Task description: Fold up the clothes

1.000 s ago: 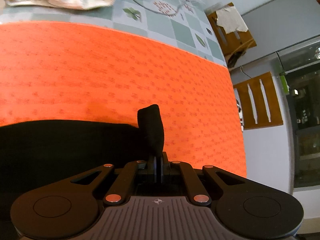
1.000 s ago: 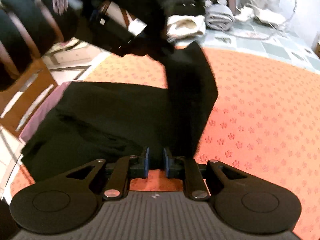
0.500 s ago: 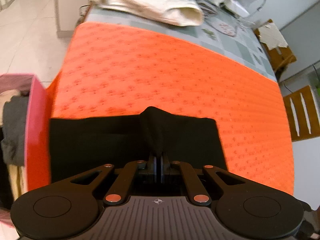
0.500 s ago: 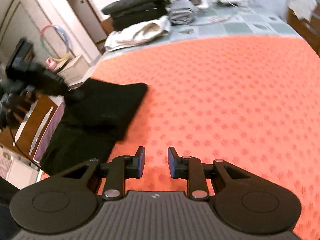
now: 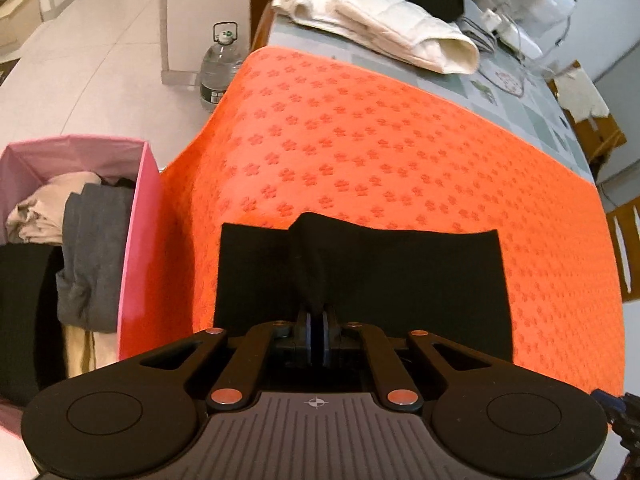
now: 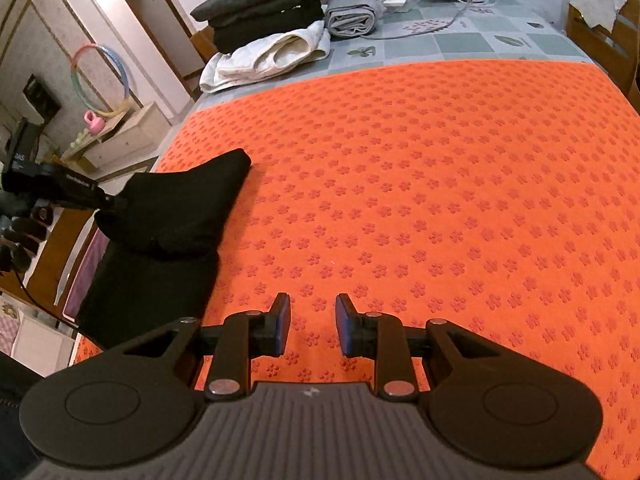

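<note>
A black garment (image 5: 400, 272) lies folded on the orange mat (image 5: 360, 140), near its front left corner. My left gripper (image 5: 316, 320) is shut on a pinched-up fold of this cloth, which rises in a ridge just ahead of the fingers. In the right wrist view the same black garment (image 6: 172, 220) sits at the mat's left edge, its upper layer lifted and held by the left gripper (image 6: 116, 202). My right gripper (image 6: 310, 324) is open over bare orange mat (image 6: 420, 200), well to the right of the garment, with nothing between its fingers.
A pink bin (image 5: 136, 240) with several garments stands left of the table. A cream garment (image 5: 380, 24) and dark folded clothes (image 6: 260, 12) lie at the table's far end, with a grey roll (image 6: 352, 16) and cables. A water bottle (image 5: 220, 64) stands on the floor.
My right gripper has let go of the black garment, opened and drawn back to the right. My left gripper, still shut on the cloth, has pulled back, so the whole folded garment shows.
</note>
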Available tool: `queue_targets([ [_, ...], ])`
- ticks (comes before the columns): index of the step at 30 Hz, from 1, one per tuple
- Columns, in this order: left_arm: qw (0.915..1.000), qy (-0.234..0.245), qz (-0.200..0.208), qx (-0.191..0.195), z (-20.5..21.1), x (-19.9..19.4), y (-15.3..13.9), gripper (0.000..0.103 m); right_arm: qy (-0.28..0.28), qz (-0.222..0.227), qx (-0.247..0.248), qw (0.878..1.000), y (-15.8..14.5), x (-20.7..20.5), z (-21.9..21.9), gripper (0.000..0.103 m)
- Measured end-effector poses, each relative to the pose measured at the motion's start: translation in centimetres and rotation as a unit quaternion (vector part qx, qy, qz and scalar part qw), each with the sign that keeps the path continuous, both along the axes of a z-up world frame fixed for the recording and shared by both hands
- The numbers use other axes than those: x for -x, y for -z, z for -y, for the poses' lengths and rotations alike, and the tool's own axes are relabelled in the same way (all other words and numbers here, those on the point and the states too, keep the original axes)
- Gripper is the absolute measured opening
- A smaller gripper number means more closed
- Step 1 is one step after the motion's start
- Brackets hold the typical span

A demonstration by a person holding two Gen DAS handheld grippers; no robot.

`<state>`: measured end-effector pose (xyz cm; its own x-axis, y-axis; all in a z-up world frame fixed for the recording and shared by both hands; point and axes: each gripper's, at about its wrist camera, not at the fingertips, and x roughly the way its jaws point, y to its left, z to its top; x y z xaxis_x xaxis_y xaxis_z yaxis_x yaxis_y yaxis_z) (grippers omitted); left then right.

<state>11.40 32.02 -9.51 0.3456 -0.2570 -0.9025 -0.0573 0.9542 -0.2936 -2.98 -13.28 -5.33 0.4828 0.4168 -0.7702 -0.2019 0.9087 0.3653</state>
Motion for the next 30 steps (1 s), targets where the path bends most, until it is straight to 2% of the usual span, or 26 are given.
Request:
queue_targets([
  [7, 0.9969, -0.019, 0.076, 0.0, -1.4, 2.7, -1.4, 0.021, -0.018, 0.006, 0.017, 1.0, -0.7, -0.4, -0.7, 0.031],
  [13, 0.9917, -0.039, 0.115, 0.042, -2.9, 6.6, -3.4, 0.025, -0.05, 0.009, 0.024, 0.998, -1.0, -1.1, -1.7, 0.034],
  [17, 0.9924, -0.019, 0.111, 0.05, -1.7, 9.9, -3.0, 0.025, -0.069, 0.008, 0.028, 0.997, -1.1, -1.3, -2.3, 0.037],
  [21, 0.9945, -0.014, 0.093, 0.047, 0.0, 12.6, -1.2, 0.025, -0.088, 0.006, 0.032, 0.996, -1.1, -1.5, -2.8, 0.038],
  [25, 0.9953, -0.018, 0.086, 0.041, 1.6, 14.0, 0.4, 0.027, -0.107, 0.004, 0.036, 0.994, -1.2, -1.7, -3.4, 0.038],
  [30, 0.9953, -0.026, 0.093, 0.011, 2.4, 14.5, 1.3, 0.027, -0.128, 0.002, 0.039, 0.991, -1.3, -1.8, -3.9, 0.038],
])
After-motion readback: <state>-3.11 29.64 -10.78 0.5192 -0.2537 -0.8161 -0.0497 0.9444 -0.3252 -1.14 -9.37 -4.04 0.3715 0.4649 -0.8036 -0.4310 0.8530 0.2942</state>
